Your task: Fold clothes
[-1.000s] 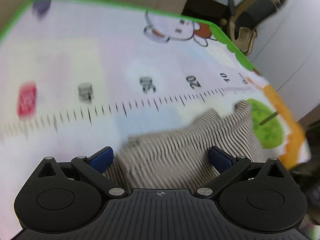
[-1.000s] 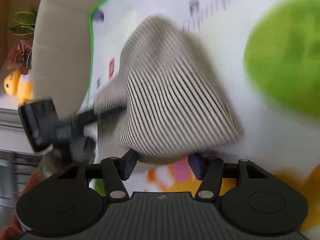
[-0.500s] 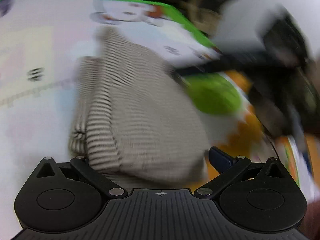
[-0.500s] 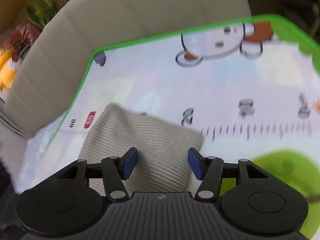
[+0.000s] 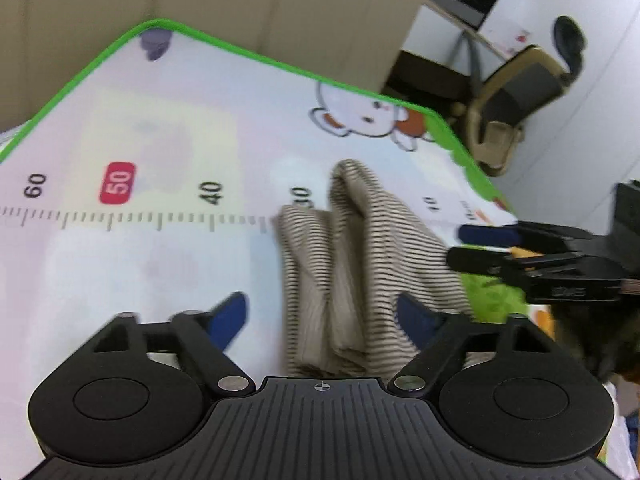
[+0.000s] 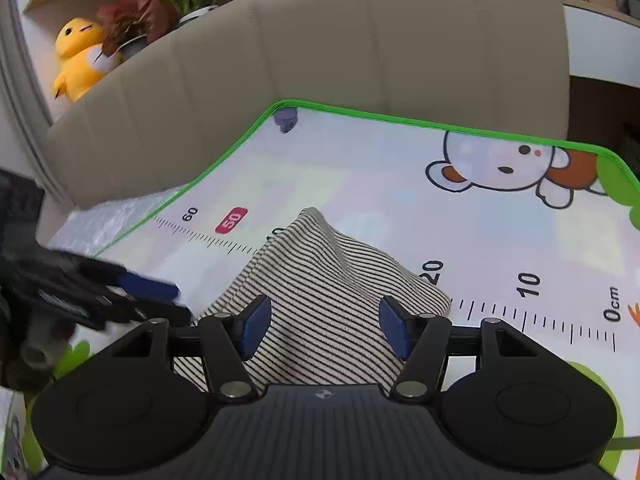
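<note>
The beige knit garment with thin dark stripes [image 5: 360,264] [image 6: 320,292] sits bunched in a lumpy folded heap on the white cartoon play mat w/ green border [image 5: 120,280] [image 6: 400,184], right over the printed ruler strip [image 5: 132,220] [image 6: 532,312], roughly btw the 20 and 40 marks. One end of the garment pokes up toward the mat's cartoon bear [image 5: 368,120] [image 6: 504,168].

Left gripper [image 5: 322,314] has its blue-padded jaws spread wide, nothing pinched; the garment lies btw and below them, closer to the right-hand pad. Right gripper [image 6: 322,328] is also wide open, empty, hovering over the near end of the garment. Each gripper shows up in the other's cam, coming in from the side next to the garment.

Behind the mat's far edge: beige padded sofa back [image 5: 240,8] [image 6: 320,48]. Yellow plush duck [image 6: 78,60] on a shelf past the sofa, tan office chair [image 5: 516,96] off by the bear corner.
</note>
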Available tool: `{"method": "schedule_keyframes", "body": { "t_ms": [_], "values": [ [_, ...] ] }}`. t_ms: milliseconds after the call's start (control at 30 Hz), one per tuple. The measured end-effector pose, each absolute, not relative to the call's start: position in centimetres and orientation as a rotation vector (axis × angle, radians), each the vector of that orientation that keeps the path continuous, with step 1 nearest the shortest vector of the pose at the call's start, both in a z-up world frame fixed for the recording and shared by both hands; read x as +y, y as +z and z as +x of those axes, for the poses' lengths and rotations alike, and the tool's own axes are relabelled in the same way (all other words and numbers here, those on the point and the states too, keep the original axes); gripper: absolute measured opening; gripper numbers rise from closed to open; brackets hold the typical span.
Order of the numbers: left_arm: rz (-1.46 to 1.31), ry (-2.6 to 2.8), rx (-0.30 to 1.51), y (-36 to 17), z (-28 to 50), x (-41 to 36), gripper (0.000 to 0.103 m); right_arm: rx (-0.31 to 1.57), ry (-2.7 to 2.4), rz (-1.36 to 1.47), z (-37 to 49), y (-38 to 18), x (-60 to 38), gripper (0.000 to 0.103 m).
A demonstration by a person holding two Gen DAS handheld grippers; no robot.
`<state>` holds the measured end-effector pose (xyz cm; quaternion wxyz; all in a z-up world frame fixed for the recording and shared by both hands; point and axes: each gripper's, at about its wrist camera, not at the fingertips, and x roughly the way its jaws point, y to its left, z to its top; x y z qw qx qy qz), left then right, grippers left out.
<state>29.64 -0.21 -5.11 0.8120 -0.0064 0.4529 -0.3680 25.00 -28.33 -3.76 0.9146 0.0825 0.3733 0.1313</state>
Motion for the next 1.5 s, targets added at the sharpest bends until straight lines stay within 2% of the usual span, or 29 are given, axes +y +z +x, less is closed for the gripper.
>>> {"method": "schedule_keyframes", "body": {
  "t_ms": [267,333,400,467,600,800,900,1067,1100,1133,1167,1200,1233,1300,1367,1500],
  "values": [
    [-0.056,-0.814,1.109,-9.7,29.6,-2.5,0.060,0.740,0.251,0.157,24.7,-3.3,-28.2,0.061],
    [-0.066,-0.862,1.128,-9.7,28.7,-3.8,0.060,0.731,0.257,0.147,24.8,-3.1,-27.9,0.062],
    [-0.055,-0.911,1.151,-9.7,27.5,-5.2,0.071,0.728,0.264,0.136,24.8,-3.0,-27.2,0.064],
    [-0.035,-0.951,1.176,-9.9,26.5,-5.9,0.074,0.731,0.273,0.124,24.7,-3.1,-25.9,0.065],
    [-0.014,-0.981,1.196,-9.7,24.9,-4.7,0.073,0.722,0.287,0.006,22.6,-3.8,-22.4,0.067],
    [0.111,-0.781,1.093,-8.5,25.0,0.2,0.073,0.668,0.294,-0.208,18.1,-5.1,-18.6,0.068],
    [0.055,-0.713,1.102,-8.3,26.0,1.9,0.074,0.649,0.348,-0.321,16.1,-5.5,-18.1,0.076],
    [-0.079,-0.733,1.162,-8.7,27.2,1.7,0.069,0.640,0.395,-0.571,14.0,-7.5,-17.8,0.076],
    [-0.098,-0.733,1.174,-8.8,27.4,1.4,0.067,0.623,0.394,-0.619,13.7,-7.7,-17.9,0.075],
    [-0.110,-0.736,1.180,-8.9,27.6,1.2,0.067,0.617,0.396,-0.628,13.8,-7.4,-18.3,0.064],
    [-0.112,-0.740,1.179,-8.8,27.6,1.0,0.067,0.630,0.412,-0.577,14.2,-6.6,-18.9,0.042],
    [-0.112,-0.745,1.177,-8.8,27.6,0.9,0.067,0.643,0.428,-0.525,14.7,-5.7,-19.5,0.032],
    [-0.105,-0.753,1.172,-8.8,27.5,0.6,0.067,0.651,0.441,-0.424,15.3,-4.4,-20.2,0.017],
    [-0.088,-0.772,1.171,-8.9,27.1,0.2,0.067,0.653,0.479,-0.151,17.1,-1.4,-21.9,0.012],
    [-0.069,-0.796,1.185,-9.3,26.6,-0.1,0.068,0.669,0.508,0.036,19.0,0.2,-22.7,0.012],
    [-0.042,-0.793,1.200,-9.8,26.5,-0.1,0.068,0.815,0.561,0.291,22.4,-2.5,-22.4,0.011]
  ]
}}
